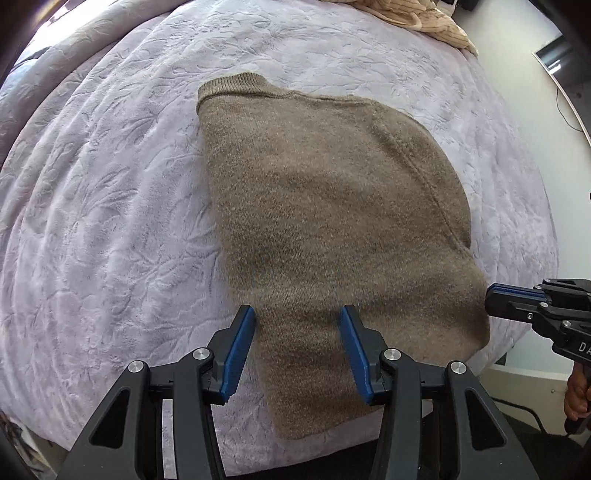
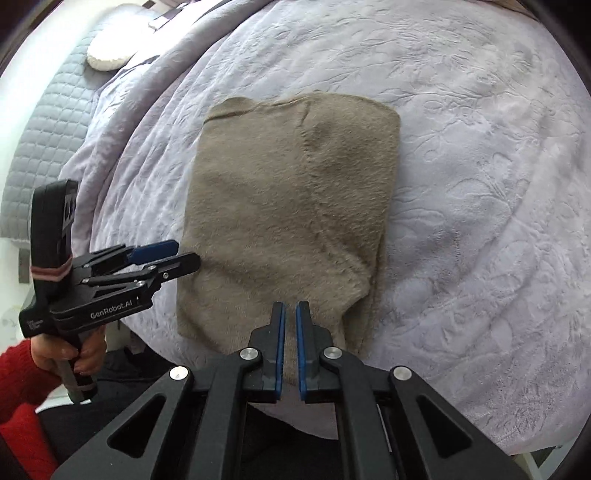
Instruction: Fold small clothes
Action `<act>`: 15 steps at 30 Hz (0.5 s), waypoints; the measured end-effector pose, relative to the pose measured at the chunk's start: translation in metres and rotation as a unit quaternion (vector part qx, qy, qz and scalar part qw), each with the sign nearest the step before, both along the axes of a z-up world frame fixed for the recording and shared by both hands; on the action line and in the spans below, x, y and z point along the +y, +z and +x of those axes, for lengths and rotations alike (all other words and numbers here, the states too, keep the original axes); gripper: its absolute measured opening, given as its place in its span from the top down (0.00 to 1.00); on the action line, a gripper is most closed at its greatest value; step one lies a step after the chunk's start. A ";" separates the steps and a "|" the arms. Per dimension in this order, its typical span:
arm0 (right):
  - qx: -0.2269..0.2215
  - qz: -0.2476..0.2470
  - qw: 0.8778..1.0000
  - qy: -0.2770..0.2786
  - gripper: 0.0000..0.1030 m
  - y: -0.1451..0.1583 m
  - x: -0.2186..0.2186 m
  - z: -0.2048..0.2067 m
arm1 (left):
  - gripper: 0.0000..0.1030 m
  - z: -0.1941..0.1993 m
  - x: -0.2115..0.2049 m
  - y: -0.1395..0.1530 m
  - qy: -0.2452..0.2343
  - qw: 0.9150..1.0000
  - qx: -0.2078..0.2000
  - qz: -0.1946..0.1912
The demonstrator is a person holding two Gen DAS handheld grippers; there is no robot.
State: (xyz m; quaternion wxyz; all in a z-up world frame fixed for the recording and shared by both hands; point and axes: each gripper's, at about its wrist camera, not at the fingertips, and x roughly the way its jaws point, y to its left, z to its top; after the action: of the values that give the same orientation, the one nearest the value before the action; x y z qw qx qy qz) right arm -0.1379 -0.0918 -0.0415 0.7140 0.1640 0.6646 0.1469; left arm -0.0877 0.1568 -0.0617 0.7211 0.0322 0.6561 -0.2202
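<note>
Your brown knit sweater [image 1: 332, 206] lies flat on the bed's lilac embossed blanket [image 1: 110, 221], already doubled lengthwise into a long panel, with the ribbed collar [image 1: 236, 83] at the far end and the hem [image 1: 314, 424] hanging slightly over the bed's near edge. In the right wrist view a sleeve seam runs diagonally down the top layer, and a second layer peeks out along the right side.

Your left tongs [image 1: 298, 350] stand wide apart above the hem end, holding nothing. Your right tongs [image 2: 290, 347] are nearly together with a narrow slit between the blue pads, and nothing visible is caught in it; they hover over the hem's right part.

Judge this fabric as soft, thick and limp, fairly light, with a fuzzy surface that should give the pads good friction. It will not hold a crease by itself and will sag between two grip points, so take it at both near corners of the hem, one set of tongs each, pinching every layer together. If you catch only the top layer, the stack will probably peel apart as you lift. Carry the hem toward the collar low and evenly, since the knit stretches and the plush blanket may drag the underside.

A cream ribbed garment [image 1: 424, 22] lies at the far corner of the bed, well apart.
</note>
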 end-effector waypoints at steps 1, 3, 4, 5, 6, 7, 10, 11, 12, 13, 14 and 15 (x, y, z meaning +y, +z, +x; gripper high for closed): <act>0.005 -0.009 1.000 0.009 0.95 -0.004 0.004 -0.001 | 0.52 -0.003 0.000 -0.003 -0.001 1.000 0.005 0.004; 0.031 -0.030 0.999 0.012 0.95 -0.021 0.006 -0.002 | 0.52 -0.007 0.002 -0.009 0.003 1.000 0.019 0.006; 0.048 -0.038 0.998 0.008 0.95 -0.032 0.005 -0.002 | 0.52 -0.009 0.003 -0.011 0.005 1.000 0.021 0.008; 0.066 -0.041 0.997 0.003 0.96 -0.044 0.002 -0.004 | 0.52 -0.010 0.003 -0.012 0.006 1.000 0.021 0.008; 0.079 -0.039 0.996 -0.003 0.96 -0.052 -0.001 -0.005 | 0.52 -0.011 0.002 -0.012 0.006 1.000 0.022 0.008; 0.087 -0.033 0.996 -0.010 0.96 -0.056 -0.004 -0.006 | 0.52 -0.011 0.002 -0.012 0.005 1.000 0.022 0.008; 0.090 -0.031 0.995 -0.005 0.96 -0.051 -0.009 -0.007 | 0.52 -0.011 0.002 -0.012 0.005 1.000 0.021 0.009; 0.090 -0.035 0.995 0.002 0.96 -0.048 -0.009 -0.007 | 0.52 -0.011 0.002 -0.012 0.007 1.000 0.022 0.009; 0.089 -0.037 0.995 0.005 0.96 -0.045 -0.012 -0.006 | 0.52 -0.011 0.002 -0.012 0.010 1.000 0.025 0.008; 0.088 -0.036 0.995 0.006 0.94 -0.042 -0.014 -0.006 | 0.52 -0.010 0.002 -0.011 0.013 1.000 0.026 0.007; 0.087 -0.037 0.996 0.004 0.92 -0.038 -0.016 -0.004 | 0.52 -0.010 0.002 -0.009 0.014 1.000 0.025 0.006; 0.083 -0.038 0.996 0.001 0.92 -0.035 -0.018 -0.003 | 0.52 -0.009 0.004 -0.007 0.014 1.000 0.022 0.005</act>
State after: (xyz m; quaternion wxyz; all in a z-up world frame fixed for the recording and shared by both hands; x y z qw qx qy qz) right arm -0.1412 -0.1096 -0.0762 0.6618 0.1477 0.7271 0.1078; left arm -0.0965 0.1606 -0.0685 0.7090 0.0221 0.6737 -0.2072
